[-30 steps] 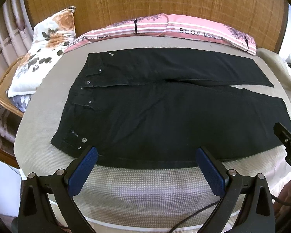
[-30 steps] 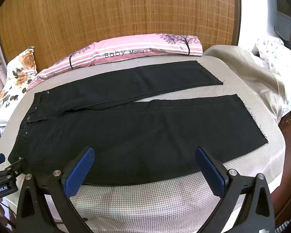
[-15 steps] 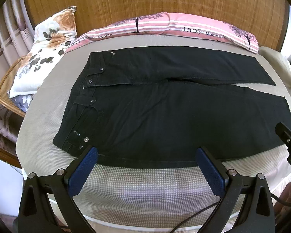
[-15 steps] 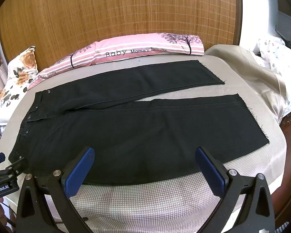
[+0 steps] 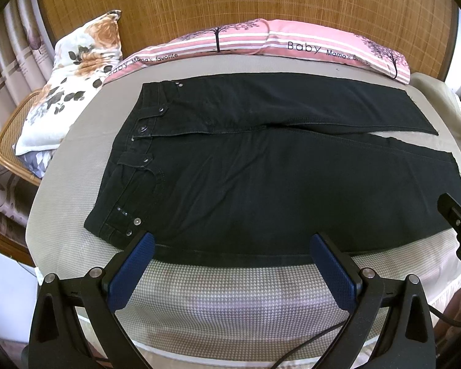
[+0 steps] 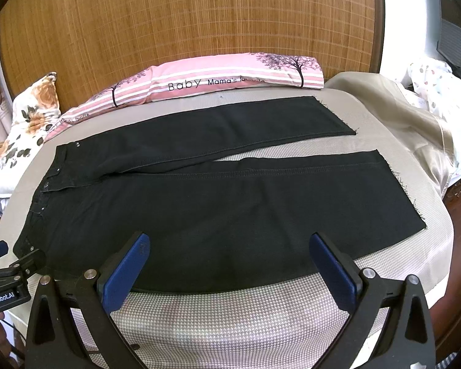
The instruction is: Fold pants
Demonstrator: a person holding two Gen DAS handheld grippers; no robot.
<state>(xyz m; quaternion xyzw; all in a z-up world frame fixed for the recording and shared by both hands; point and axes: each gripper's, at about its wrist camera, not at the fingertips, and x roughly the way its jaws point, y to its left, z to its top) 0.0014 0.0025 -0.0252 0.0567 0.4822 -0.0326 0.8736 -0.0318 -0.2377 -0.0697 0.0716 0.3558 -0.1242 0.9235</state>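
While both grippers' fingers (image 5: 132, 272) gape empty, flat black denim pants (image 5: 261, 181) cover the houndstooth bedspread (image 5: 230, 301).

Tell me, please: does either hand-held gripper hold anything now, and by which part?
Nothing is held. The left hand-held gripper and the right hand-held gripper are both open, near the front edge of the black pants.
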